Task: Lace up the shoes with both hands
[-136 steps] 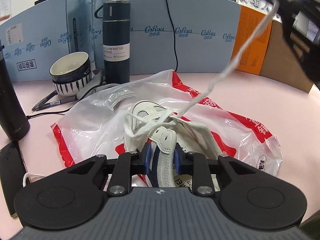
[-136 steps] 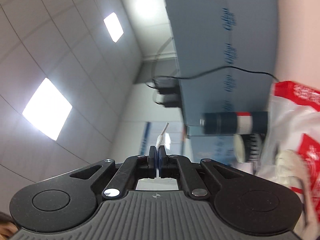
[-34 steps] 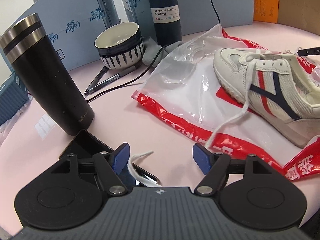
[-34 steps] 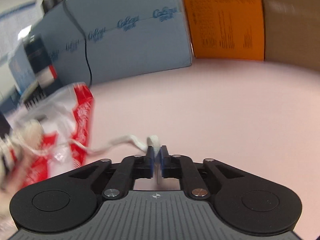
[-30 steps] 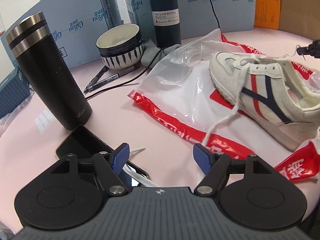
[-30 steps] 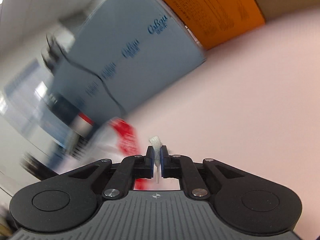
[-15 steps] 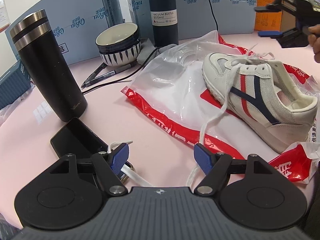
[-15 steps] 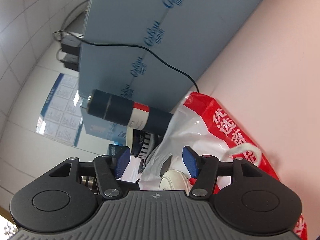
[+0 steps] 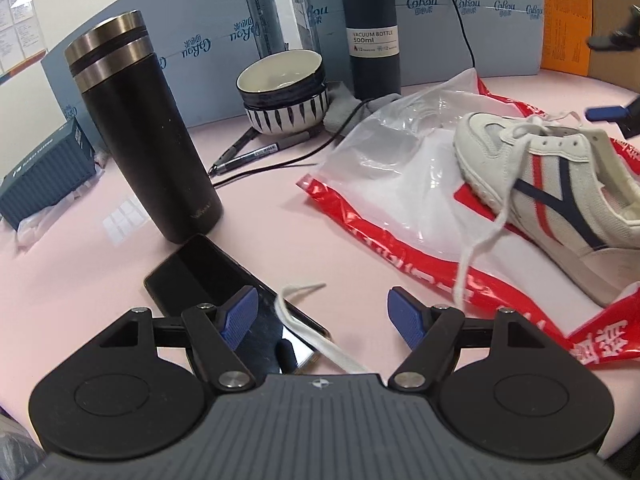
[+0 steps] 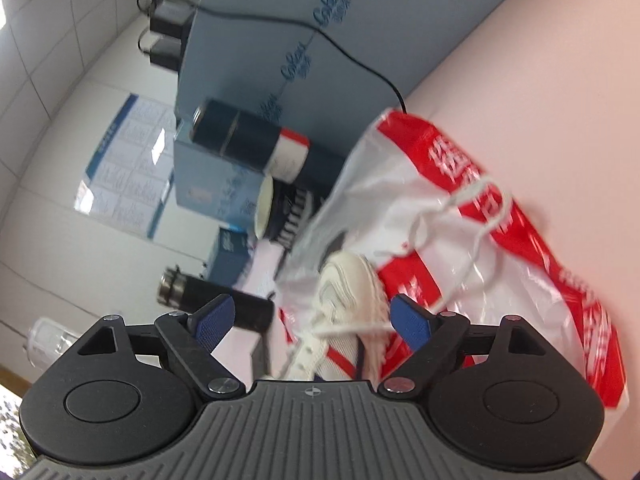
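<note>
left tongs low in the left view, blue pads apart, gripping nothing, over a white flat shoelace end draped across a black phone on the pink counter. right tongs now opening, having let go the other lace end pinched a second ago; nothing clamped. beyond, at right of the left view, white canvas sneaker with red and navy stripes lying on a red-and-clear plastic bag. likely a regrip ahead before the next eyelet.

A pink table carried a black tumbler, phone, bowl and pens. A plastic bag lay there too. The lace end perhaps touched the phone.
</note>
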`<state>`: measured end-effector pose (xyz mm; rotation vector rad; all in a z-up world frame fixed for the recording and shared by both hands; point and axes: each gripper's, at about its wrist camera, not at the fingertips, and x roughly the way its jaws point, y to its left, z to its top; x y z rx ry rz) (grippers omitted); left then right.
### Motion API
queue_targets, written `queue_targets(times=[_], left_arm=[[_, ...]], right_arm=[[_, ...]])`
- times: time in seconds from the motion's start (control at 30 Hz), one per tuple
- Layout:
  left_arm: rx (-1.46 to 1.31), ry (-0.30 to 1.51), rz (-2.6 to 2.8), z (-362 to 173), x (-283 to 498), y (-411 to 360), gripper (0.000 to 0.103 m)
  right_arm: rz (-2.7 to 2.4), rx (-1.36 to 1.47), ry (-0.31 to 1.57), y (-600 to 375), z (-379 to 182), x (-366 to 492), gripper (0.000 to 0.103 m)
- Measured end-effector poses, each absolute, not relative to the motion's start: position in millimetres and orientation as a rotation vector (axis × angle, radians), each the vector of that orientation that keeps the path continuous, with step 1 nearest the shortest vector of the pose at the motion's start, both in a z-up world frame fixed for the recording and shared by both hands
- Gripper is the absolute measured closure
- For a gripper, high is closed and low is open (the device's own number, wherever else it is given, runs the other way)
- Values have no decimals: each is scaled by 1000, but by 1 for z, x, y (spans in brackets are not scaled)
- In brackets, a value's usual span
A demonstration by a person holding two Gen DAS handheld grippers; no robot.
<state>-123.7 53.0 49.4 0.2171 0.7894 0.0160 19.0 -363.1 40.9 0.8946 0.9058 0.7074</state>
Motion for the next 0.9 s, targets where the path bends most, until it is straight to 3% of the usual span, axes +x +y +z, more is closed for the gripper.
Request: queue_targets(times=[0.1,0.23,0.37,0.4,0.43,0.47,0.5,0.9], left_arm=[[273,812,8,48,-110,58,35],[287,865,4,48,-95,66,54],[251,929,-4,44,-86,73,57],[247,950,-8,41,-84,73,63],[252,949,-13,41,-85,72,76],[260,943,-17,41,-86,70,96],[242,945,-29,42,-86,70,102],[55,674,-185,98,-90,36,102]], right_arm=[[690,837,938,-356,33,8,17],[685,806,947,-354,29,-1,16],[658,829,932,-362,28,-4,14],[649,833,928,-363,28,-5,14],[639,836,925,-365,28,-5,14],[630,837,920,-366,28,-5,14],[622,835,915,-367,28,-6,14],[610,822,875,-368,33,-12,14]])
